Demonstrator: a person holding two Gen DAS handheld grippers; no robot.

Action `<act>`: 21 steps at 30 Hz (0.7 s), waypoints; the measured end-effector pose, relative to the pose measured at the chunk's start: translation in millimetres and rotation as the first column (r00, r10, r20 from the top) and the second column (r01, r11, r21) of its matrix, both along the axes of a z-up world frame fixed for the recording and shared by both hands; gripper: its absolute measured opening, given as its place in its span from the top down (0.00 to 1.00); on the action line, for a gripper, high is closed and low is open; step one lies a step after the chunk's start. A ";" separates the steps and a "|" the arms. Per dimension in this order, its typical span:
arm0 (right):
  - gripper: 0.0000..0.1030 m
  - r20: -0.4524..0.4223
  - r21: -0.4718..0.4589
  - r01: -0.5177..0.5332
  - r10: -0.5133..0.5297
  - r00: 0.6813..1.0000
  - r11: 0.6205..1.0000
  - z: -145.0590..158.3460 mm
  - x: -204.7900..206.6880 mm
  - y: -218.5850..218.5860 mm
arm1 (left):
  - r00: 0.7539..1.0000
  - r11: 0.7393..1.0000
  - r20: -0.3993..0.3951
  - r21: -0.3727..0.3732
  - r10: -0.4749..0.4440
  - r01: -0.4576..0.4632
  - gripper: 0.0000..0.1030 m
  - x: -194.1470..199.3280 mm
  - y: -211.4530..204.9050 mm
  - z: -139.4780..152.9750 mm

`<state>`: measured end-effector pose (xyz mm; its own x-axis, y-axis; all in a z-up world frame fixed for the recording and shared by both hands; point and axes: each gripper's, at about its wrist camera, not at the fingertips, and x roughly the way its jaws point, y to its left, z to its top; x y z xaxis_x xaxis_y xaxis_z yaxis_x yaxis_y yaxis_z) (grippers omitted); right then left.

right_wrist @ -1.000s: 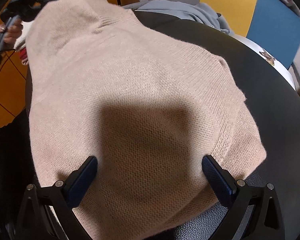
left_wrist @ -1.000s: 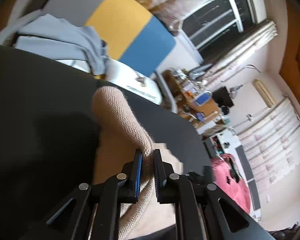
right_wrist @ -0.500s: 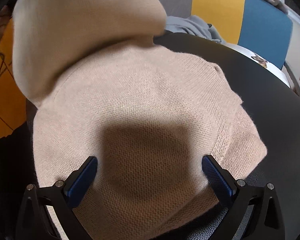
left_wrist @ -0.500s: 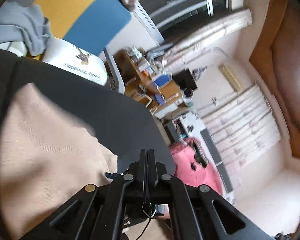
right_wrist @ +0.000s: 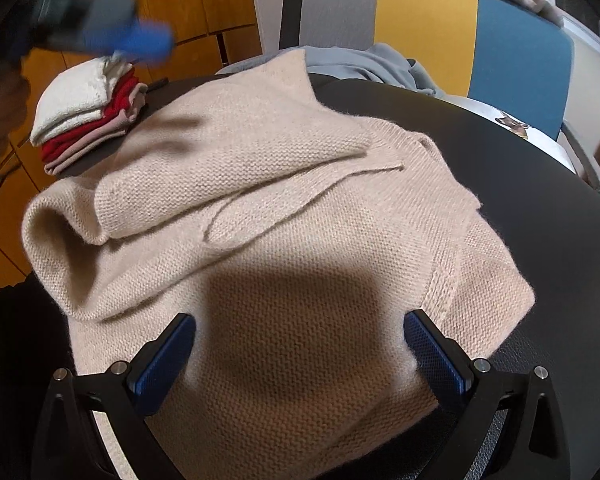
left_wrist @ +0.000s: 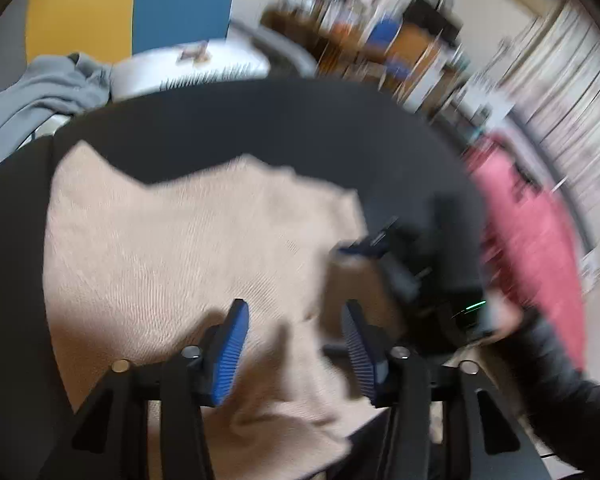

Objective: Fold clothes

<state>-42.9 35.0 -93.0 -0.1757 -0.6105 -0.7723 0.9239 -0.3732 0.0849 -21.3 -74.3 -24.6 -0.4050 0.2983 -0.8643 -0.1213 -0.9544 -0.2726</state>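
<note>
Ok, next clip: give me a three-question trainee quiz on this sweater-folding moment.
1. True or false: the right gripper is clamped on the beige sweater.
2. Multiple choice: what lies folded across the sweater's body? A) a sleeve B) a towel C) a belt
3. Fill in: the stack of folded clothes has a ____ garment on top.

Key: 1 false, its jaws stand wide open over the sweater; 2 A; 3 white.
</note>
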 end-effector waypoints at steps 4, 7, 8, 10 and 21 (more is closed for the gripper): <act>0.00 -0.007 -0.009 0.003 -0.003 1.000 1.000 -0.8 1.8 0.1 | 0.997 0.990 0.052 -0.131 -0.052 0.058 0.44 -7.6 25.1 -18.4; 0.00 -0.012 -0.016 0.006 -0.006 1.000 1.000 -1.4 3.2 0.2 | 0.993 0.979 0.079 -0.176 -0.085 0.098 0.32 -15.2 42.0 -26.8; 0.00 -0.012 -0.019 0.006 -0.006 1.000 1.000 -1.5 3.3 0.7 | 0.991 0.974 0.089 -0.194 -0.101 0.117 0.31 -16.5 48.3 -29.8; 0.00 -0.011 -0.026 0.005 -0.006 1.000 1.000 -1.6 3.2 1.6 | 0.989 0.962 0.103 -0.243 -0.102 0.124 0.28 -17.7 57.0 -36.8; 0.00 -0.011 -0.051 0.002 -0.003 1.000 0.999 -2.2 2.0 3.7 | 0.992 0.994 0.118 -0.110 0.038 -0.024 0.79 -9.1 5.3 -33.1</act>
<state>-40.9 38.8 -95.3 -0.1854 -0.6486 -0.7382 0.9239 -0.3709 0.0937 -30.5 -69.0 -57.7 -0.3041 0.1892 -0.9337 -0.0639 -0.9819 -0.1782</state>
